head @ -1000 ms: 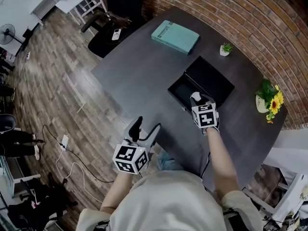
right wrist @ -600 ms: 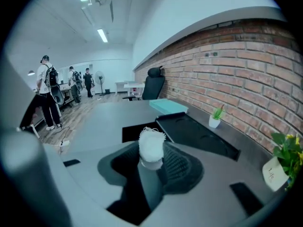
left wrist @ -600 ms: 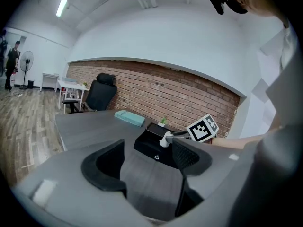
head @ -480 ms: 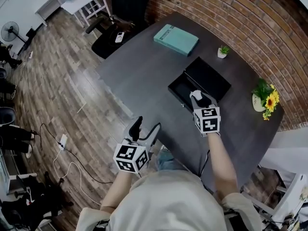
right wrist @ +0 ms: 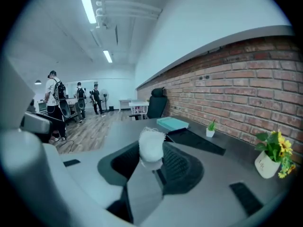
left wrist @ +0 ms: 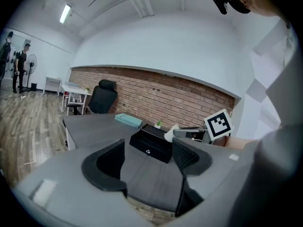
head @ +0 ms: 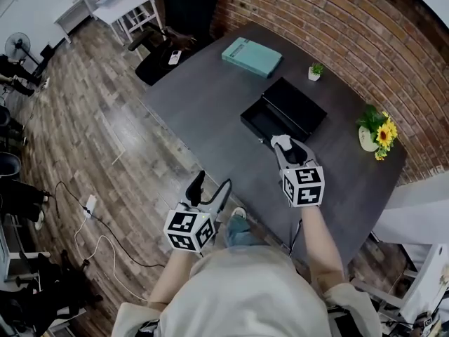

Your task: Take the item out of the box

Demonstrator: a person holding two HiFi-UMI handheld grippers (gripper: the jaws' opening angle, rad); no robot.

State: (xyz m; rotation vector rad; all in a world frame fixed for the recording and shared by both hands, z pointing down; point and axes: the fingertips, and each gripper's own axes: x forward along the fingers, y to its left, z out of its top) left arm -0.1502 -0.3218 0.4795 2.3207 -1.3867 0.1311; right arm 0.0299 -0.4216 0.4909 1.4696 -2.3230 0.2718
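Note:
The black box [head: 261, 121] lies open on the dark table [head: 203, 97], its lid folded back; in the right gripper view the black box [right wrist: 195, 140] shows beyond the jaws. My right gripper [head: 281, 146] is shut on a small white item [head: 282, 142], held above the table just in front of the box's near edge. Between the ribbed pads, the white item [right wrist: 151, 144] sticks up out of the right gripper [right wrist: 151, 162]. My left gripper [head: 212, 185] hangs open and empty off the table's near edge, over the floor; the left gripper [left wrist: 147, 160] looks toward the box [left wrist: 152, 144].
A teal book [head: 252, 56] lies at the table's far side. A tiny potted plant [head: 314, 71] and a sunflower vase [head: 372, 133] stand near the brick wall. An office chair [head: 177, 20] is behind the table. People stand far off on the wooden floor [right wrist: 54, 103].
My right gripper has drawn back from the box toward the person, carrying the white item. The left gripper has stayed where it was.

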